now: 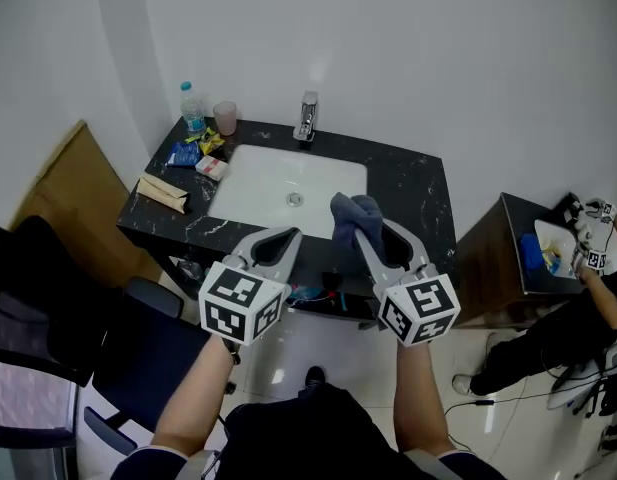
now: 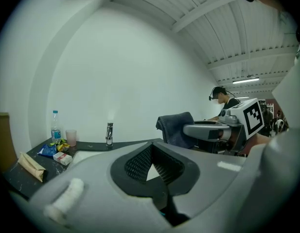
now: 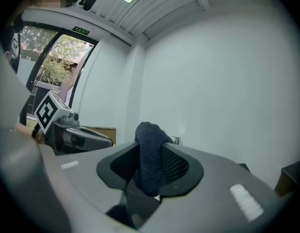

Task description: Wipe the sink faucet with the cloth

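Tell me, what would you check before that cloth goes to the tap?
1. Cloth gripped: ok, the right gripper has its fingers shut on it.
2. Left gripper free: ok, fingertips together, nothing between them.
3. Faucet unobstructed: ok, nothing stands in front of it.
4. Bottle and cup out of the way: ok, they stand apart to the faucet's left.
5. Cloth at the faucet: not ok, it is held on the near side of the sink.
6. Cloth damp: cannot tell.

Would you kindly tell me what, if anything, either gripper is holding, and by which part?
The right gripper pinches the dark blue cloth by a bunched end, the rest bulging past its tips. The left gripper is shut on nothing.
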`<state>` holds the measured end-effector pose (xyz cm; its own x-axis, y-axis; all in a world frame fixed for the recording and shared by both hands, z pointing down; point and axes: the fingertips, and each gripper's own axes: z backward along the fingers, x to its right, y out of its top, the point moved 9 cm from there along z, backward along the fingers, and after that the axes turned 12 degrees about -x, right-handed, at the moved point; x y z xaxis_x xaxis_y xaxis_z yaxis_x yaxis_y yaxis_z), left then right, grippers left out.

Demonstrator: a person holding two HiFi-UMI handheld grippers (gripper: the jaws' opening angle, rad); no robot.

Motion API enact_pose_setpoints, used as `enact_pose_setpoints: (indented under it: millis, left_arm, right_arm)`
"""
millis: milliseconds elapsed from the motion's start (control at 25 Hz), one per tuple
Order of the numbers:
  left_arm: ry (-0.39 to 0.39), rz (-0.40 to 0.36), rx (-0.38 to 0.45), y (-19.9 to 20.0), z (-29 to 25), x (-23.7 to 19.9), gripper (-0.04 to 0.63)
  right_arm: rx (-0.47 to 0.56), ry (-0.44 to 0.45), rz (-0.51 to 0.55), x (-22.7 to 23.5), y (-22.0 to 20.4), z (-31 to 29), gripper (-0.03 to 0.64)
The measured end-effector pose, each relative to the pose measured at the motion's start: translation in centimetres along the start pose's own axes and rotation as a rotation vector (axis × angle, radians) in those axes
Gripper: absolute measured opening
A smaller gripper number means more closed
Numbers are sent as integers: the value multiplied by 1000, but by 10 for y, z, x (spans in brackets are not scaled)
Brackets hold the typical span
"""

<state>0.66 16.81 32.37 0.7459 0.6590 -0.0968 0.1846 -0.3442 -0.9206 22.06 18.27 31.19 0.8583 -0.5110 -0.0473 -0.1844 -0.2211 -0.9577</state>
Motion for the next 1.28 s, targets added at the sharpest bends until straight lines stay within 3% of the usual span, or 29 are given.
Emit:
enact_pose_setpoints:
  millis: [200, 520, 1120, 1280]
  left_arm:
    - [47, 11, -12, 13, -38, -7, 2]
    - [51, 27, -49, 19, -77, -48, 2]
    - [-135, 4, -62, 48, -157, -195, 2]
    - [-156, 18, -85, 47, -176, -223, 2]
  right_arm:
    - [1, 54, 14, 42, 3, -29, 130]
    - [-24, 92, -4, 62, 2, -83, 130]
    - [-114, -129, -33, 77, 39, -211, 130]
    - [-143, -149, -40, 83, 43, -238, 129]
